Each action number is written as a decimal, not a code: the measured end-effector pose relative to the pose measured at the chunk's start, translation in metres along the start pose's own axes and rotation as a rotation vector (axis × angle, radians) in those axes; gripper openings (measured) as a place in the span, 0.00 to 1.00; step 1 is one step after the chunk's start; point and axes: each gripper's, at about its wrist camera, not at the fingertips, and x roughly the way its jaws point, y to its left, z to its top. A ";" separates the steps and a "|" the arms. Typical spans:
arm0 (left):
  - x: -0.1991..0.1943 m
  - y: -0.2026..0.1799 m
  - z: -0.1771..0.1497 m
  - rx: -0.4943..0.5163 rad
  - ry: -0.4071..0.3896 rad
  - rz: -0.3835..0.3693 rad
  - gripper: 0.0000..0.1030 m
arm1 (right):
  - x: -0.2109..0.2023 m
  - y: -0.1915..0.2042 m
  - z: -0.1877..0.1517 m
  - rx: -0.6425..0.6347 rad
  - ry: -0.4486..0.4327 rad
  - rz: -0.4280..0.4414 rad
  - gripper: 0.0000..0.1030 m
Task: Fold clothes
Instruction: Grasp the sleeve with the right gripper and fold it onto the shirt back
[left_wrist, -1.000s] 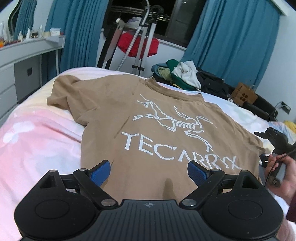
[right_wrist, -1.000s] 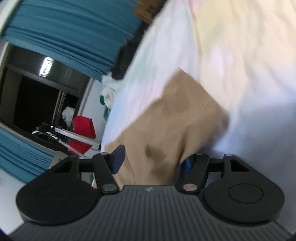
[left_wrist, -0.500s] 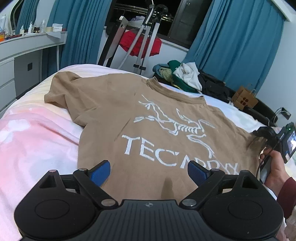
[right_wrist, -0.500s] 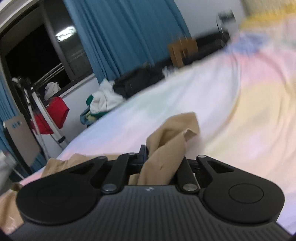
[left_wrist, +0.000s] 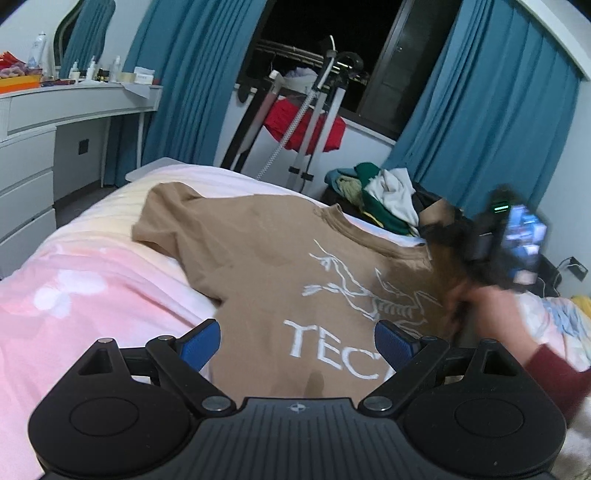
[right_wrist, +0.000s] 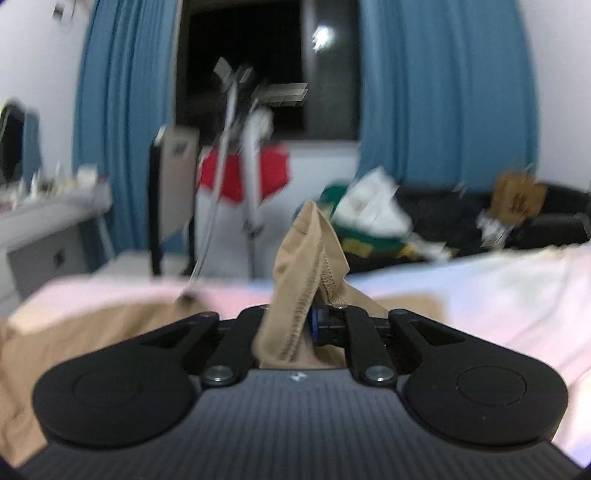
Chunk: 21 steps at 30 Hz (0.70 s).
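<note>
1. The bed (left_wrist: 92, 280), under a pink and white cover, fills the lower part of both views and carries the shirt.
2. Teal curtains (left_wrist: 480, 129) hang on both sides of a dark window (left_wrist: 314, 33) behind the bed.
3. A white dresser (left_wrist: 44, 147) stands at the far left, with bottles and boxes on its top.
4. The tan T-shirt (left_wrist: 266, 266) lies spread on the bed, white printed logo and lettering facing up. Its left sleeve rests flat near the bed's far left corner, while its right side is lifted off the cover.
5. A clothes rack (left_wrist: 314, 122) with a red garment stands below the window, and a pile of mixed clothes (left_wrist: 384, 199) sits just beyond the bed's far edge.
6. The left gripper (left_wrist: 297, 341) hovers over the shirt's lower hem with its blue pads wide apart, holding nothing.
7. The right gripper (right_wrist: 303, 325) is clamped on a bunched, stitched edge of the shirt, which stands up in a peak between its closed fingers.
8. The right hand (left_wrist: 491, 314), in a dark red sleeve, shows blurred at the shirt's right edge in the left wrist view.
</note>
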 end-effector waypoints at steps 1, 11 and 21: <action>0.000 0.002 0.000 0.003 -0.003 0.006 0.89 | 0.008 0.009 -0.007 -0.001 0.039 0.011 0.10; 0.004 0.018 0.000 -0.032 0.012 -0.016 0.89 | -0.001 0.007 -0.015 0.129 0.229 0.210 0.72; -0.004 -0.003 -0.011 0.053 0.018 -0.032 0.89 | -0.175 -0.051 0.011 0.240 0.164 0.246 0.72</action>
